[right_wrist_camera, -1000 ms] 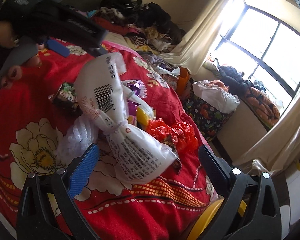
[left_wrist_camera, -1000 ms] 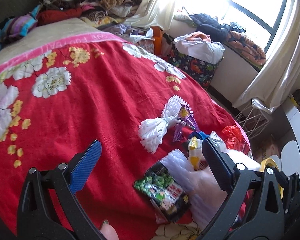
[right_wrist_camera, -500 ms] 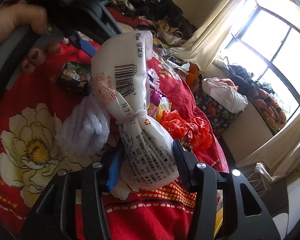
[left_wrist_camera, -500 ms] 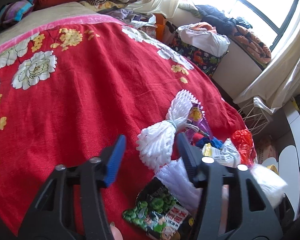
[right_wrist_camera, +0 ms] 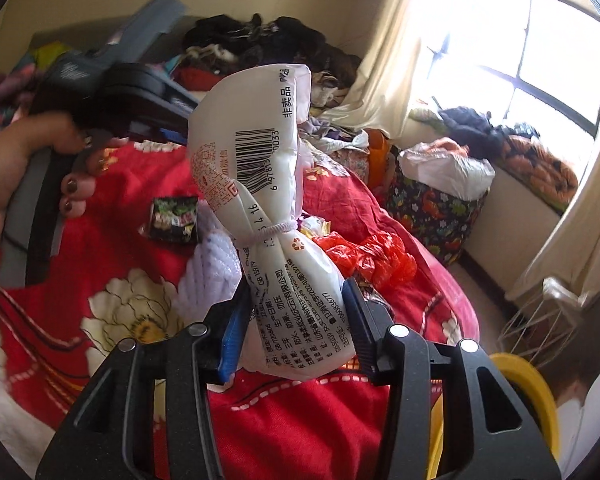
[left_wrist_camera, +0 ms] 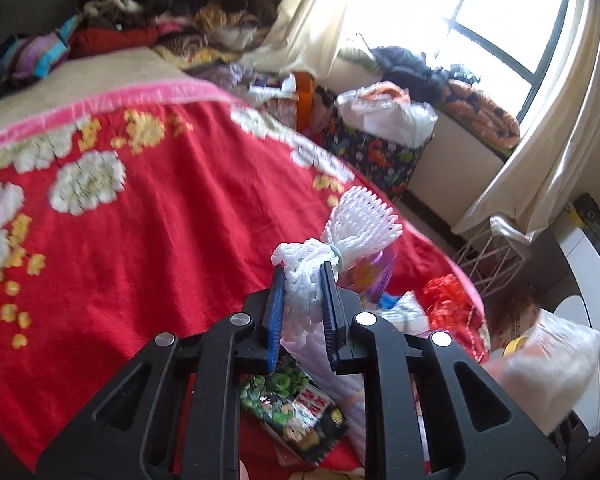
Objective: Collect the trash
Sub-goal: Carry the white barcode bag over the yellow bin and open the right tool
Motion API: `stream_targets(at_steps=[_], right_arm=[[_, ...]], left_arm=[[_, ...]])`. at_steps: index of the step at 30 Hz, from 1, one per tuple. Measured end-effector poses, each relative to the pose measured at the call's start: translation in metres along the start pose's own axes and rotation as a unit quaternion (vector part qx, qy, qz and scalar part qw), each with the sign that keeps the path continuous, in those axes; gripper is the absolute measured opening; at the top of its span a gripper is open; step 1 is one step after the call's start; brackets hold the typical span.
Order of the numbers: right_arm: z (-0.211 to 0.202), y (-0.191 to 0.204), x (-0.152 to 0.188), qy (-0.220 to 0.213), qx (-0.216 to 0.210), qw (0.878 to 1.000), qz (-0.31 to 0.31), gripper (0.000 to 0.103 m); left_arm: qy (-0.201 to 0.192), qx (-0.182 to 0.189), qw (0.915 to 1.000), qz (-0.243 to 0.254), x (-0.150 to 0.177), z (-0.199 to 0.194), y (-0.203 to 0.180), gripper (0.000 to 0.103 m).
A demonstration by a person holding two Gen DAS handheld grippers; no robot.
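- The bed [left_wrist_camera: 148, 240] has a red cover with white and yellow flowers, and a heap of clothes [left_wrist_camera: 172, 12] sits at its far end.
- A flowery bag [right_wrist_camera: 432, 208] stuffed with white cloth stands on the floor beside the bed, under the bright window [right_wrist_camera: 540, 52].
- More trash lies on the bed near the edge: a green snack packet [left_wrist_camera: 296, 416], a red plastic bag [right_wrist_camera: 368, 256] and a purple wrapper [left_wrist_camera: 374, 272].
- The yellow bin [right_wrist_camera: 528, 396] shows only its rim, low beside the bed.
- The left hand-held gripper [left_wrist_camera: 303, 300] is squeezed onto a white foam net [left_wrist_camera: 332, 248]. The net is tied in the middle, fans out at the top, and is lifted above the cover.
- The right hand-held gripper [right_wrist_camera: 296, 320] pinches a white plastic bag [right_wrist_camera: 260, 184] at its lower end. The bag stands upright, has a barcode and printing, and is cinched with a thin band.
- The person's left hand [right_wrist_camera: 24, 180] has dark painted nails.
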State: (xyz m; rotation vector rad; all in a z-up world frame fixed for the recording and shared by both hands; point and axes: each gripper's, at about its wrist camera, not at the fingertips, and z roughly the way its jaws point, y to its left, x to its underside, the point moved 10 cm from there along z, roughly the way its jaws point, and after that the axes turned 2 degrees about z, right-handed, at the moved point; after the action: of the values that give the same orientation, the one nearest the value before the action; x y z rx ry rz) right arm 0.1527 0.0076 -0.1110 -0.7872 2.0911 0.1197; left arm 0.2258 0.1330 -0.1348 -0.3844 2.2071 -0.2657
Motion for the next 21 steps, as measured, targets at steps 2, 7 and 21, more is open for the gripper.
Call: stream_targets(at_steps=[2, 7, 21], right_arm=[[-0.005, -0.001, -0.002, 0.0, -0.001, 1.0, 0.015, 0.044], [-0.02, -0.012, -0.007, -0.01, 0.004, 0.999, 0.049, 0.044], [-0.051, -0.05, -0.006, -0.031, 0.029, 0.993, 0.107, 0.035]], left_arm=[[-0.013, 0.006, 0.9999, -0.003, -0.004, -0.012, -0.004, 0.012], [-0.035, 0.022, 0.9991, 0.014, -0.012, -0.036, -0.022, 0.012], [-0.048, 0.061, 0.9955, 0.054, 0.001, -0.071, -0.075, 0.012]])
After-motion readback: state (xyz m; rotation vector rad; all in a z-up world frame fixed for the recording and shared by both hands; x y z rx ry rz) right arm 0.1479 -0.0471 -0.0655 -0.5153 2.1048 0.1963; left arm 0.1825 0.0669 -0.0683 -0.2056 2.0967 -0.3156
